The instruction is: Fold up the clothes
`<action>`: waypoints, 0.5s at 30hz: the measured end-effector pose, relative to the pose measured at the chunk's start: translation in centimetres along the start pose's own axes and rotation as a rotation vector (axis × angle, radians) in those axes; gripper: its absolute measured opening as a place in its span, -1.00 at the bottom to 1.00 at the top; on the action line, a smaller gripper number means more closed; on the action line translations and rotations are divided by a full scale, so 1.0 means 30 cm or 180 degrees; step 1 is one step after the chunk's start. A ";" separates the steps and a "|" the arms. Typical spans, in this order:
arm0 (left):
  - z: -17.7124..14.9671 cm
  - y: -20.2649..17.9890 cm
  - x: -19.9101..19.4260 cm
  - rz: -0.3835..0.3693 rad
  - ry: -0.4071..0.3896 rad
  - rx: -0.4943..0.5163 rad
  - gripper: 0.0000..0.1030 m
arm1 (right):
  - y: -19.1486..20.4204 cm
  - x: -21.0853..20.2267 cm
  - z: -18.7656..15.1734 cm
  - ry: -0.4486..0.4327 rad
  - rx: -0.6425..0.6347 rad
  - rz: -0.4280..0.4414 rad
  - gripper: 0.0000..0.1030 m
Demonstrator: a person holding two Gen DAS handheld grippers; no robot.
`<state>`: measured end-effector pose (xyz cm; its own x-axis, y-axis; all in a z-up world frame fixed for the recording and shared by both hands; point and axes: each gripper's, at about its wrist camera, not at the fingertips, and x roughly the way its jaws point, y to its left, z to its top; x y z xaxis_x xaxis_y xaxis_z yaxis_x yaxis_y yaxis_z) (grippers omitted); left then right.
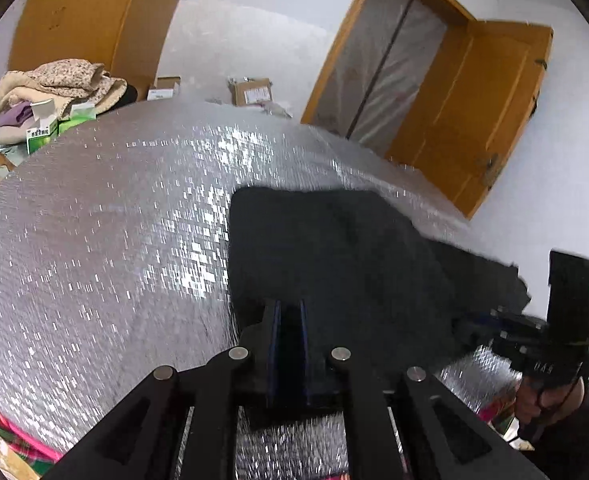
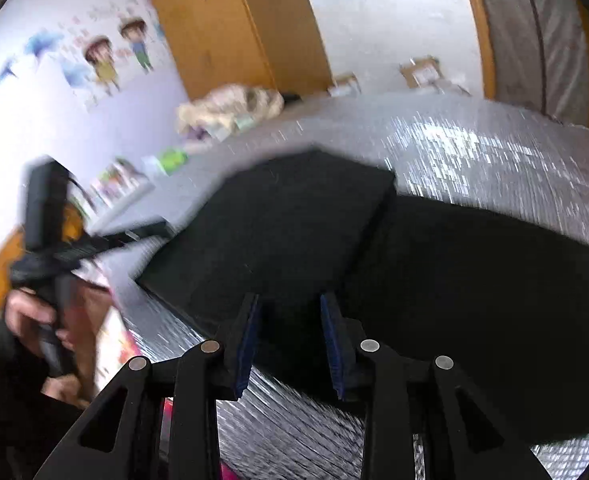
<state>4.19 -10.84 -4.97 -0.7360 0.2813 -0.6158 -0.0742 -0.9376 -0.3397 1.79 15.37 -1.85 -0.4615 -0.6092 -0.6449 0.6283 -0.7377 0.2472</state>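
One black garment (image 1: 334, 248) lies between two grippers on silver sheet (image 1: 106, 216).

Bare silver mat (image 1: 94, 240) lies left of the black garment (image 1: 334, 248); clothes pile (image 1: 62, 84) and boxes (image 1: 42, 130) crowd its far-left corner.

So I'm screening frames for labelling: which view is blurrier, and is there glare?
Right wrist view: strong motion smear over the black garment and wall stickers. Left wrist view: sharper, but the silver mat throws streaked specular glare.
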 end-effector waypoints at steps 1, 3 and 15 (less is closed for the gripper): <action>-0.015 -0.002 0.004 0.0006 0.0007 -0.0007 -0.82 | 0.001 0.003 -0.010 -0.0004 -0.0012 -0.0030 -0.39; -0.028 -0.006 -0.003 0.0029 -0.0059 0.0008 -0.80 | 0.008 -0.001 -0.021 -0.0054 -0.0078 -0.0078 -0.39; -0.029 -0.005 -0.064 0.0339 -0.0220 -0.0072 -0.28 | 0.001 0.026 -0.040 -0.0177 -0.0049 -0.0062 -0.38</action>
<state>6.20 -11.06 -4.34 -0.7836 0.1650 -0.5990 0.0215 -0.9563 -0.2915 2.20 15.21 -3.20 -0.5074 -0.6104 -0.6083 0.6283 -0.7452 0.2237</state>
